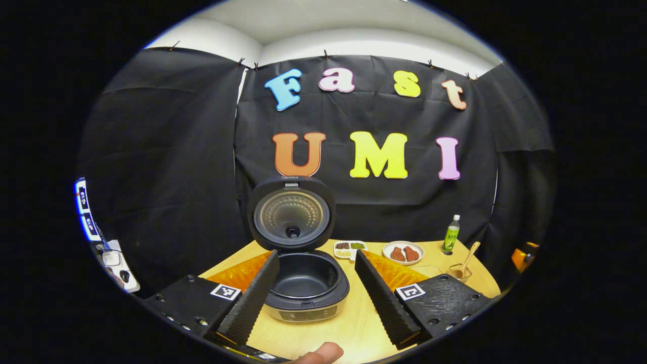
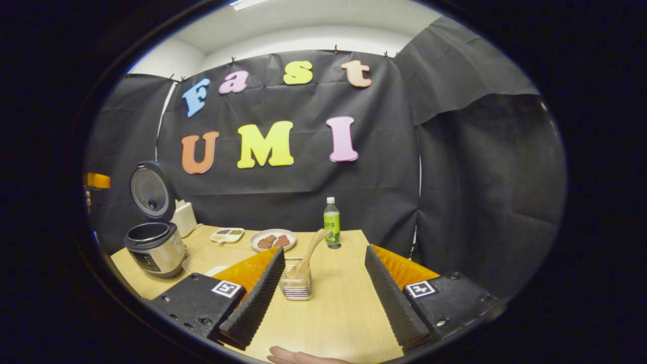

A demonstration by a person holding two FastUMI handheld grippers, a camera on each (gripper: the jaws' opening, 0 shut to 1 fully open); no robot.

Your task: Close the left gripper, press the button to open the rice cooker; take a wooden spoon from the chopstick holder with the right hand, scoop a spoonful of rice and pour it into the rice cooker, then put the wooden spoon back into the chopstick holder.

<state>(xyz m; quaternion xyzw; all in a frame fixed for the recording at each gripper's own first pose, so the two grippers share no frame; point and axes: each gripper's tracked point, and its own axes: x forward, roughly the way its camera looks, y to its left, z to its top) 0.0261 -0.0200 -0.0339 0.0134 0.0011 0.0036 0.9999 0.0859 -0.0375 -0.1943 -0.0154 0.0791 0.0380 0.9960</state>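
Observation:
The rice cooker [image 1: 306, 283] stands open on the wooden table, its lid [image 1: 293, 215] upright and its dark inner pot bare. My left gripper [image 1: 317, 255] is open, its fingers spread to either side of the cooker and a little short of it. In the right gripper view the cooker [image 2: 154, 247] sits far left. My right gripper [image 2: 324, 251] is open too. The clear chopstick holder [image 2: 296, 283] stands between its fingers nearer the left one, untouched. A wooden spoon [image 2: 311, 253] leans in it, handle up to the right. The holder [image 1: 460, 273] with the spoon [image 1: 470, 255] also stands at the table's right.
A green bottle [image 2: 331, 222], a white plate of brown food [image 2: 273, 240] and a small divided dish [image 2: 227, 234] line the back of the table. A clear shallow container [image 2: 202, 264] lies between cooker and holder. A white box [image 2: 184, 217] stands behind the cooker.

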